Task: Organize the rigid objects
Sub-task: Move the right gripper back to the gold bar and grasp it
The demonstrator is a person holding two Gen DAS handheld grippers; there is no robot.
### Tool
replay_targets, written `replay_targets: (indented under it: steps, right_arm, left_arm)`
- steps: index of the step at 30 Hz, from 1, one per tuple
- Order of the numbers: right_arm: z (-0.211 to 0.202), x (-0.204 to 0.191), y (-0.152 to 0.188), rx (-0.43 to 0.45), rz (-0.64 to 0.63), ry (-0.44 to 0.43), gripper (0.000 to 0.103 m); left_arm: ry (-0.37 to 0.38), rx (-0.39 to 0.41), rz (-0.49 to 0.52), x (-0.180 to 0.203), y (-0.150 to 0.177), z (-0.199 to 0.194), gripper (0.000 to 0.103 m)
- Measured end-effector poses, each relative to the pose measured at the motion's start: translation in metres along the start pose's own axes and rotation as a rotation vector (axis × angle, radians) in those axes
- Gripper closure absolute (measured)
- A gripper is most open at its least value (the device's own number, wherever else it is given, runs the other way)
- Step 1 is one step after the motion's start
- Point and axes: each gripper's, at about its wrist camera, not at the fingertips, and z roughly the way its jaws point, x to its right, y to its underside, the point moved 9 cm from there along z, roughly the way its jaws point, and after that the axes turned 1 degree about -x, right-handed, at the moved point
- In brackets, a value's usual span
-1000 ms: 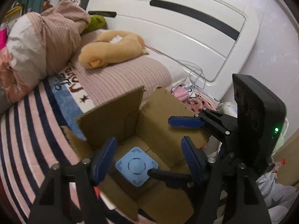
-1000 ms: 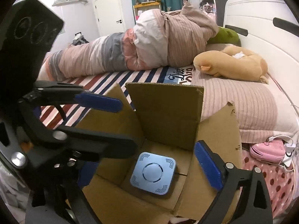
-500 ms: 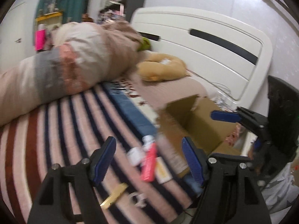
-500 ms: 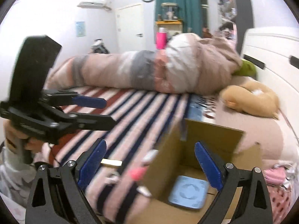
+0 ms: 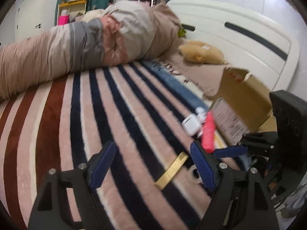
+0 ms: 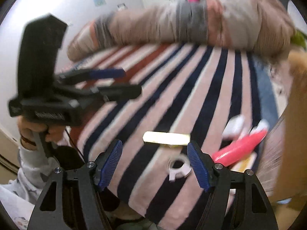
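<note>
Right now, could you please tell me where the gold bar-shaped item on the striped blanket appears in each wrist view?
Left wrist view: the gold bar lies lower centre-right, just left of the left gripper's right finger.
Right wrist view: it lies at lower centre, just above the open right gripper.
Shared landmark: the pink tube, to its right in both views.

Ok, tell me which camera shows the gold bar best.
Right wrist: the gold bar lies broadside and unobstructed, just ahead of the open right gripper. The left wrist view shows it foreshortened and blurred, on the striped blanket.
</note>
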Motion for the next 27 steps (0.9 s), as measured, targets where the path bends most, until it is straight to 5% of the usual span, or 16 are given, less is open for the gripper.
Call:
replay_targets:
  steps: [12, 20, 23, 27]
  right_arm:
    - [0.080, 0.027, -0.014, -0.114, 0.252, -0.095, 0.035]
    - [0.091, 0.010, -0.029, -0.101, 0.103, 0.012, 0.036]
    - [0.085, 0.015, -0.026, -0.077, 0.041, 0.082, 0.077]
    - [0.075, 0.025, -0.020, -0.066, -0.023, 0.127, 0.089]
  left_arm:
    - [-0.071, -0.019, -0.149, -0.054, 0.018, 0.011, 0.025]
    - [-0.096, -0.033, -0.197, -0.070, 0.021, 0.016, 0.025]
    - [-0.096, -0.036, -0.207, -0.072, 0.021, 0.017, 0.025]
    - [-0.096, -0.037, -0.209, -0.073, 0.022, 0.017, 0.025]
